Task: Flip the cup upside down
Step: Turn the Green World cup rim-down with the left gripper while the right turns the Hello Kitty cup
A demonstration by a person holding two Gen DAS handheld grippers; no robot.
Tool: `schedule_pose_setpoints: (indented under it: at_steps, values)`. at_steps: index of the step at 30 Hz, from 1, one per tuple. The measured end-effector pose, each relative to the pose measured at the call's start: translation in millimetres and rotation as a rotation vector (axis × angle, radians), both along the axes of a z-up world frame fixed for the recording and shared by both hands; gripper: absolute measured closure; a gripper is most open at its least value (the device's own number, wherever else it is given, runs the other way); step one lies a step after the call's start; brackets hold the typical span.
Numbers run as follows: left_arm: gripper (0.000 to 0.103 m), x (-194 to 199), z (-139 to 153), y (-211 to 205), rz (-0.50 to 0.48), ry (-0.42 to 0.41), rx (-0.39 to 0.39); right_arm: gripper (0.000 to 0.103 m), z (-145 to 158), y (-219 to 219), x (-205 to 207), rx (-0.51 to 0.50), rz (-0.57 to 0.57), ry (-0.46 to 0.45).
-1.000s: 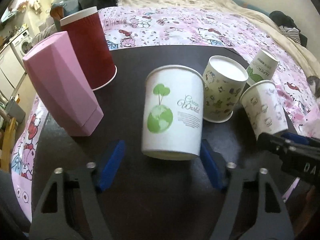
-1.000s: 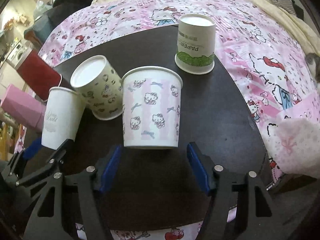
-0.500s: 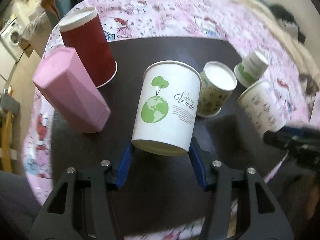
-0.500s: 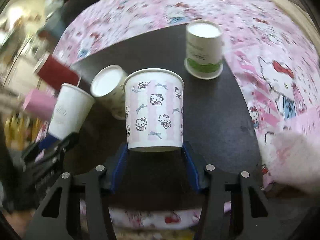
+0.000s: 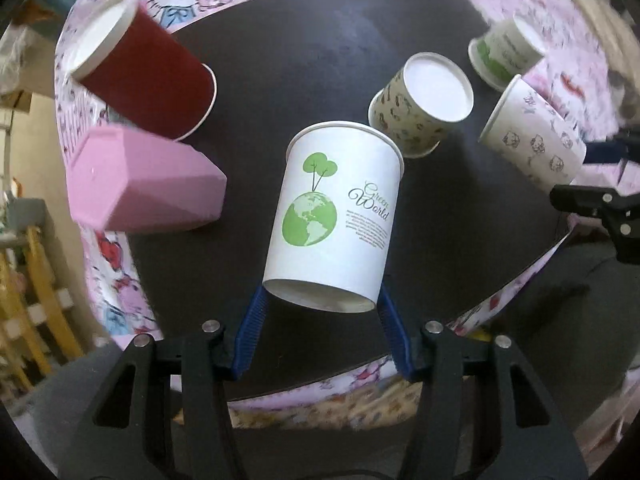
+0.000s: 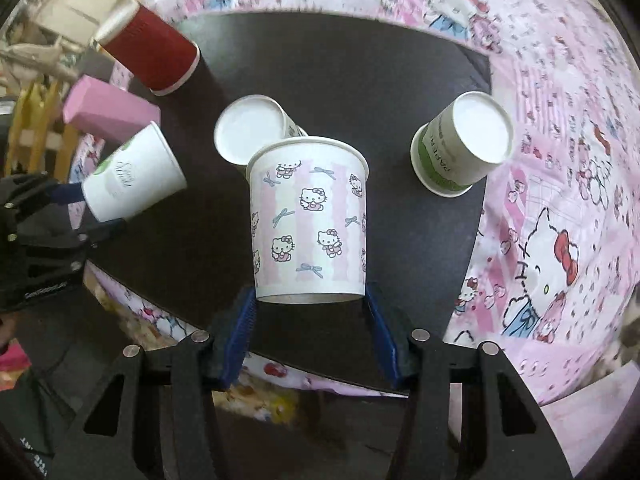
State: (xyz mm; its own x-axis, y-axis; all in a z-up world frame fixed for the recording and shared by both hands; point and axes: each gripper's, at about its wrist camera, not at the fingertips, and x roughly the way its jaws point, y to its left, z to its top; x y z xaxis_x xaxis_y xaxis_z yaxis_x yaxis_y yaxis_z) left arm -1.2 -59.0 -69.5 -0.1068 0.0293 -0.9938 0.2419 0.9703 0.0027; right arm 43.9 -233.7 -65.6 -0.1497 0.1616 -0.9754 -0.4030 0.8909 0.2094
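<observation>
My left gripper (image 5: 322,320) is shut on the base of a white Green World cup (image 5: 336,216), held upright above the dark round table (image 5: 320,60). My right gripper (image 6: 310,316) is shut on the base of a pink Hello Kitty cup (image 6: 310,224), also lifted above the table (image 6: 340,80). The Hello Kitty cup shows at the right of the left wrist view (image 5: 532,136), and the Green World cup at the left of the right wrist view (image 6: 132,180).
Upside down on the table stand a red cup (image 5: 148,76), a patterned cup (image 5: 424,100) and a green-banded paper cup (image 6: 460,148). A pink faceted container (image 5: 140,184) stands at the left. A Hello Kitty bedspread (image 6: 560,160) surrounds the table.
Both grippers closed on their cups and lifted them off the table. Both views now look down on the table from higher up.
</observation>
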Motion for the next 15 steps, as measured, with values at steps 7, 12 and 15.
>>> schedule_pose_setpoints:
  at_steps: [7, 12, 15]
  values:
    - [0.052, 17, -12, -12, -0.092, 0.074, 0.099, 0.047, -31, 6, 15, -0.149, 0.083, 0.163]
    - [0.052, 23, -14, -15, -0.161, 0.091, 0.144, 0.047, -37, 10, 11, -0.214, 0.133, 0.172]
    - [0.052, 24, -18, -17, -0.204, 0.122, 0.165, 0.047, -39, 9, 3, -0.237, 0.182, 0.198]
